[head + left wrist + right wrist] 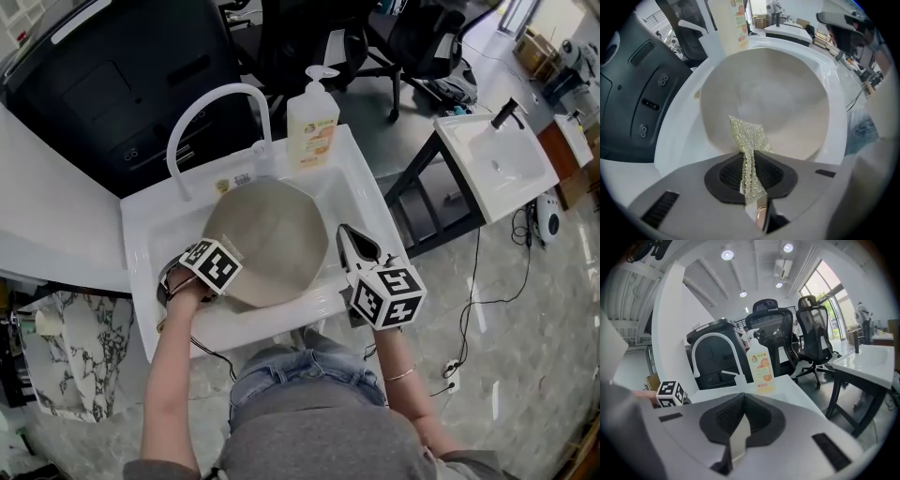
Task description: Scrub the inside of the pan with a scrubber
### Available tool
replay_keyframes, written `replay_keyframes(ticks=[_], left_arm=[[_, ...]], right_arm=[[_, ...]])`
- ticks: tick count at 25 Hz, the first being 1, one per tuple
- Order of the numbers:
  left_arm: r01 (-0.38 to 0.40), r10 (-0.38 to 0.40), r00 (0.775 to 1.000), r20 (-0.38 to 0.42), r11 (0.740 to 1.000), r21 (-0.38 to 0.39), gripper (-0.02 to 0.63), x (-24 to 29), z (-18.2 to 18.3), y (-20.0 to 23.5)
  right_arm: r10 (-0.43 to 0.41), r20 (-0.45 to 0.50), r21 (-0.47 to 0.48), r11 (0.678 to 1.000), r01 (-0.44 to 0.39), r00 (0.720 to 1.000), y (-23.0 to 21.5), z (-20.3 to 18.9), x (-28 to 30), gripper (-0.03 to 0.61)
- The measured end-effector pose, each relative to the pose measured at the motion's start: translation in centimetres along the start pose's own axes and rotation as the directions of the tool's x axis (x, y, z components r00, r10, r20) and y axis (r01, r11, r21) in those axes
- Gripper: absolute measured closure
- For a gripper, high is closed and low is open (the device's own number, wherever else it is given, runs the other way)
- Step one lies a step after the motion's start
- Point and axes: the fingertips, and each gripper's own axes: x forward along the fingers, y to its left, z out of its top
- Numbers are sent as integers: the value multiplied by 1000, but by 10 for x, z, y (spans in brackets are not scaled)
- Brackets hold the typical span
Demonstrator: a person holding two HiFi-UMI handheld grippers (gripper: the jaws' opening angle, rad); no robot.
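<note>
A beige pan (272,239) lies in the white sink (141,234), and its pale inside (773,93) fills the left gripper view. My left gripper (214,279) is at the pan's near left edge, shut on a gold mesh scrubber (747,136). The scrubber's free end rests against the pan's near inner wall. My right gripper (345,234) hovers over the sink's right rim, pointing away from me, clear of the pan. Its jaws (743,401) are shut and I see nothing held between them.
A white curved faucet (202,108) and a soap pump bottle (312,122) stand at the sink's far edge. A black appliance (112,84) sits behind. A second white basin on a dark frame (497,159) is to the right. Office chairs (787,343) stand beyond.
</note>
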Motion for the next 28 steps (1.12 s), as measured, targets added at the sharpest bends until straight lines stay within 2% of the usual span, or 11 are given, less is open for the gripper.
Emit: replay_keyframes(ticks=[3, 6, 11, 16, 20, 26, 28], left_arm=[[-48, 48, 999, 18, 998, 29, 546, -4, 3, 7], [-146, 143, 989, 39, 986, 82, 545, -6, 12, 18], [-293, 281, 955, 91, 941, 170, 545, -10, 25, 43], [-381, 356, 921, 159, 909, 168, 546, -19, 36, 65], [-478, 440, 866, 239, 869, 128, 546, -35, 47, 80], [-617, 558, 746, 363, 785, 62, 546, -68, 54, 96], [-636, 567, 710, 418, 771, 34, 546, -78, 56, 94]], right_arm=[[6, -2, -6, 1000, -6, 1000, 2, 1, 2, 568], [10, -4, -9, 1000, -10, 1000, 1, -1, 4, 568], [5, -7, -12, 1000, -5, 1000, 4, -1, 9, 568], [-11, -6, -10, 1000, 11, 1000, 2, 0, 10, 568], [-20, -7, -11, 1000, 20, 1000, 0, -1, 9, 568], [-29, -18, -20, 999, 29, 999, 4, 1, 14, 568], [-29, -15, -26, 999, 29, 999, 5, 3, 16, 568]])
